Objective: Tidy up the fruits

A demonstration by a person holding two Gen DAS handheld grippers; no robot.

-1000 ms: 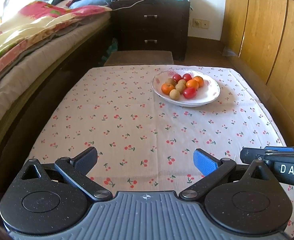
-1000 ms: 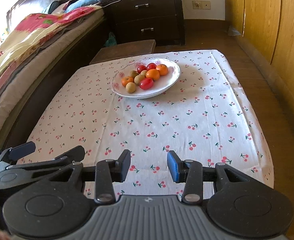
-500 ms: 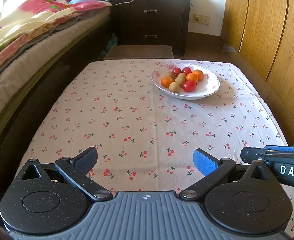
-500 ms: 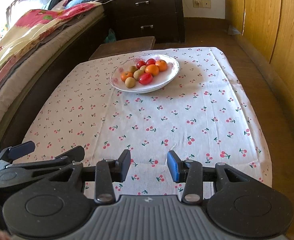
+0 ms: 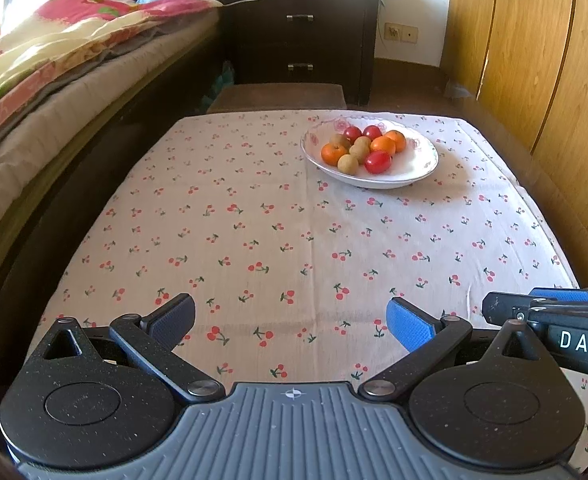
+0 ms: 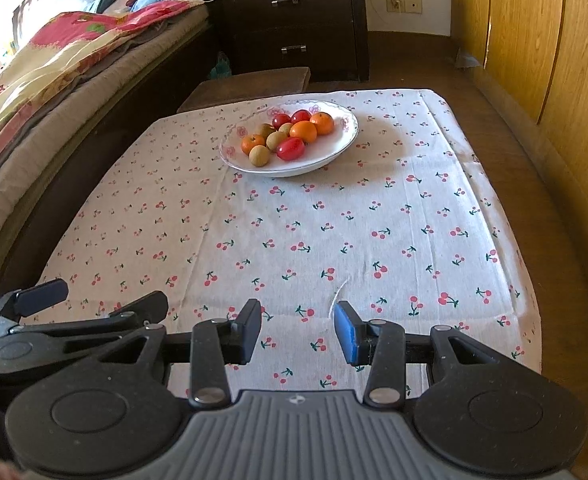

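A white plate (image 5: 413, 170) with a floral rim stands at the far side of the table, holding several fruits: oranges (image 5: 382, 145), red tomatoes (image 5: 377, 161) and small brown fruits (image 5: 348, 163). The plate also shows in the right wrist view (image 6: 335, 148). My left gripper (image 5: 290, 322) is open wide and empty over the near table edge. My right gripper (image 6: 297, 330) is open and empty, also at the near edge, beside the left one. Both are far from the plate.
The table wears a white cherry-print cloth (image 5: 274, 232). A bed (image 5: 54, 92) runs along the left. A dark nightstand (image 5: 301, 36) and a low stool (image 5: 278, 98) stand behind the table. Wooden wardrobe doors (image 5: 533, 60) line the right.
Both grippers have drawn back from the table and risen slightly, so the plate looks farther away. Neither gripper's opening has changed.
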